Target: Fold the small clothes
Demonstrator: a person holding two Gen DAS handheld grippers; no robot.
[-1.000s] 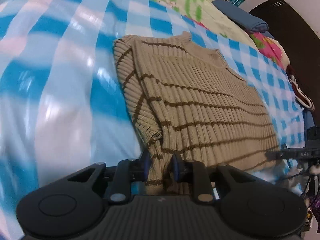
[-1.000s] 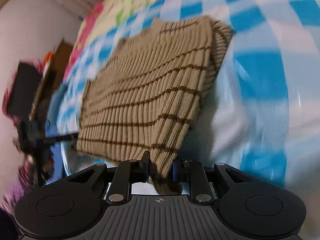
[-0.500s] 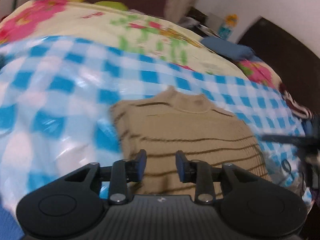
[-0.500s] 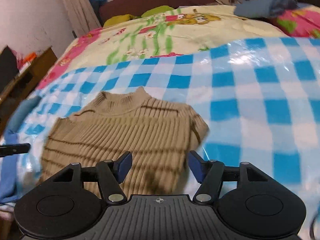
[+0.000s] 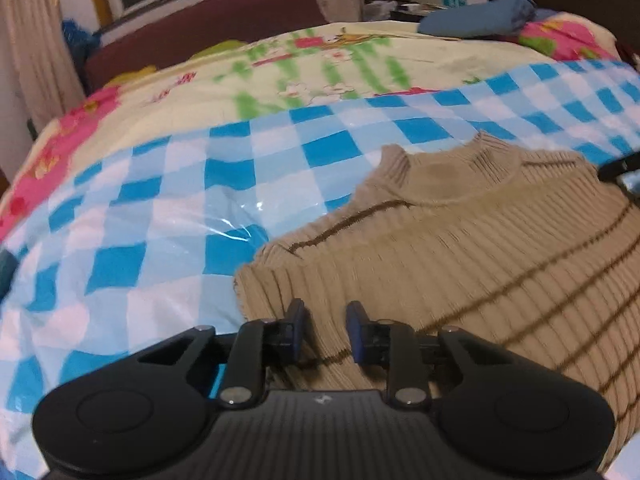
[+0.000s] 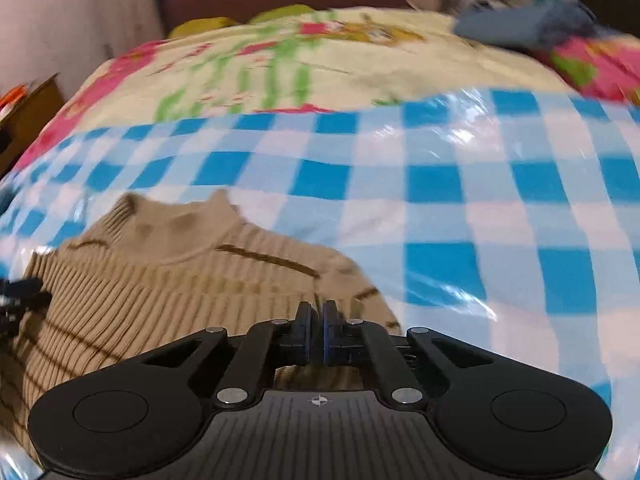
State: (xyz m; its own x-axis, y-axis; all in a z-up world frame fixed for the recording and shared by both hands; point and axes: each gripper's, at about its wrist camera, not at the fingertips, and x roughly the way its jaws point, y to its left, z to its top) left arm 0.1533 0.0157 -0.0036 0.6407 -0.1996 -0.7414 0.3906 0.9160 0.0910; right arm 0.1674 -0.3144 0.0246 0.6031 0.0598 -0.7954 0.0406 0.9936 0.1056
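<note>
left gripper [image 5: 326, 330] hovering spread over sweater [image 5: 460, 264] shoulder edge | right gripper [image 6: 317, 334] pressed together (grip on knit unclear) | sweater lying ahead on checkered sheet [image 5: 160, 216]

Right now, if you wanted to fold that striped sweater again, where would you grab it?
Probably the two bottom corners of the sweater, one per gripper, coming in low from the near hem side. It lies flat on the checkered sheet with its collar pointing away, so the near edge could be lifted and carried toward the collar.
</note>
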